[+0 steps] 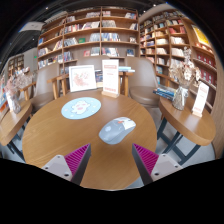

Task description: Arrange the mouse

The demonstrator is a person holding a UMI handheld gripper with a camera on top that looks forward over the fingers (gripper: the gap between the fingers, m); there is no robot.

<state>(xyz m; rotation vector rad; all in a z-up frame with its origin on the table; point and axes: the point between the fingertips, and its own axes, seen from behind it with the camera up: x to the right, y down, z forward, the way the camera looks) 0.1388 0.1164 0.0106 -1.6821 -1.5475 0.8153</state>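
While spread apart with nothing between them, gripper point(111, 160) jaws hover low over the round wooden worktop point(60, 140), pink pads point(76, 157) facing inward. Sits just ahead at twelve o'clock: a pale mouse point(117, 130), resting on the wood. Lies farther off at eleven o'clock: a round light-blue mat point(81, 107), with bookshelves point(95, 38) beyond.

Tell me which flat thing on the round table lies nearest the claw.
The grey mouse, just ahead of the open claw; the round blue mat lies farther back.
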